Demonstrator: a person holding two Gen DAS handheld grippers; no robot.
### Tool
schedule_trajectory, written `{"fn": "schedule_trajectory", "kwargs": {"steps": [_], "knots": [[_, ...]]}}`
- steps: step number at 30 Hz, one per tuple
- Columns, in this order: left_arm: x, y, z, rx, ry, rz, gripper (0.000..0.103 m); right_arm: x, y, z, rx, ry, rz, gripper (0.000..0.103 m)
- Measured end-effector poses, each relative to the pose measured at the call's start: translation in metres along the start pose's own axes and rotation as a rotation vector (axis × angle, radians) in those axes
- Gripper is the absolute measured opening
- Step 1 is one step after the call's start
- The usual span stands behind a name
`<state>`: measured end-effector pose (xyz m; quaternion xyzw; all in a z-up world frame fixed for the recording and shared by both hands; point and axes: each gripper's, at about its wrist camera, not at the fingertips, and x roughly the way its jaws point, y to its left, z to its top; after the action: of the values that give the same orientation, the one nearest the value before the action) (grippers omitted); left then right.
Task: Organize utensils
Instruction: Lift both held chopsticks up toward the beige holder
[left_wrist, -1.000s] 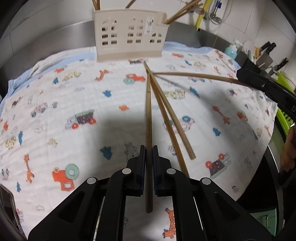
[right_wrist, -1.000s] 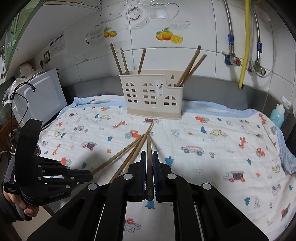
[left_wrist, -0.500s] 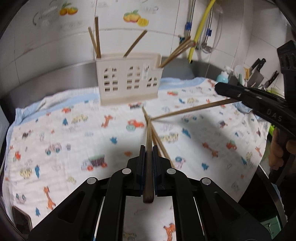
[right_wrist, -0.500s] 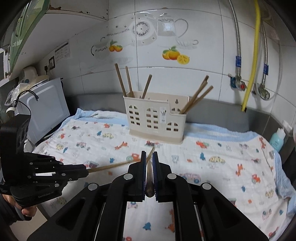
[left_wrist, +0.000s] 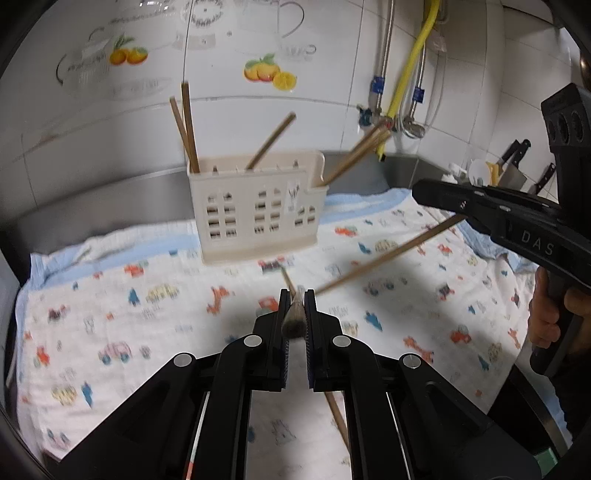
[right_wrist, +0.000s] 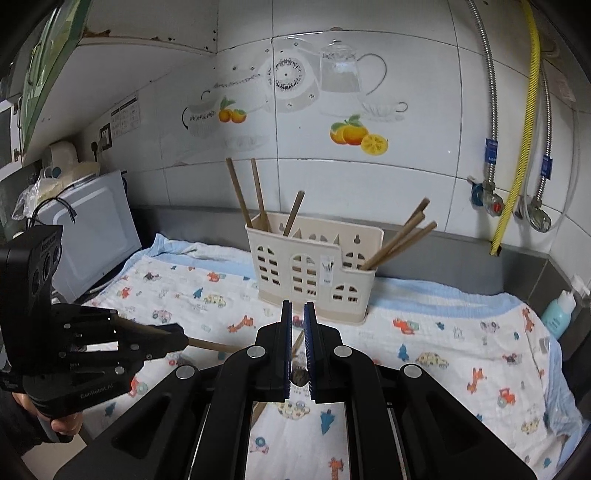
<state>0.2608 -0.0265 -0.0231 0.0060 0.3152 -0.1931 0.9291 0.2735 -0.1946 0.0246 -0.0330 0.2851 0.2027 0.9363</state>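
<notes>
A cream utensil holder (left_wrist: 255, 214) with window cut-outs stands at the back of the cloth and holds several wooden chopsticks (left_wrist: 186, 125); it also shows in the right wrist view (right_wrist: 314, 273). My left gripper (left_wrist: 294, 306) is shut on one chopstick (left_wrist: 293, 323), seen end-on and lifted above the cloth. My right gripper (right_wrist: 298, 321) is shut on another chopstick (right_wrist: 300, 374); in the left wrist view that chopstick (left_wrist: 388, 254) slants down-left from the right gripper (left_wrist: 436, 195). One chopstick (left_wrist: 336, 413) lies on the cloth.
A cartoon-print cloth (right_wrist: 443, 350) covers the counter. A white microwave (right_wrist: 88, 229) stands at the left, a blue-green bottle (right_wrist: 559, 308) at the right. Knives (left_wrist: 517, 166) hang at the far right. Pipes and a yellow hose (right_wrist: 517, 147) run down the tiled wall.
Both grippers have risen and tilted up with their chopsticks. The chopsticks have left the cloth and the holder now sits lower in both views.
</notes>
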Motion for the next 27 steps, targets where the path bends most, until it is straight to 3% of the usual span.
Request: {"fn": "schedule_trajectory", "kwargs": {"steps": [17, 27], "knots": [[-0.02, 0.013, 0.092, 0.074, -0.105, 0.058, 0.006, -0.013, -0.026, 0.102, -0.054, -0.068, -0.017, 0.006], [-0.034, 0.017, 0.174, 0.075, -0.277, 0.109, 0.006, 0.006, -0.033, 0.164, -0.068, -0.185, -0.058, 0.006]]}}
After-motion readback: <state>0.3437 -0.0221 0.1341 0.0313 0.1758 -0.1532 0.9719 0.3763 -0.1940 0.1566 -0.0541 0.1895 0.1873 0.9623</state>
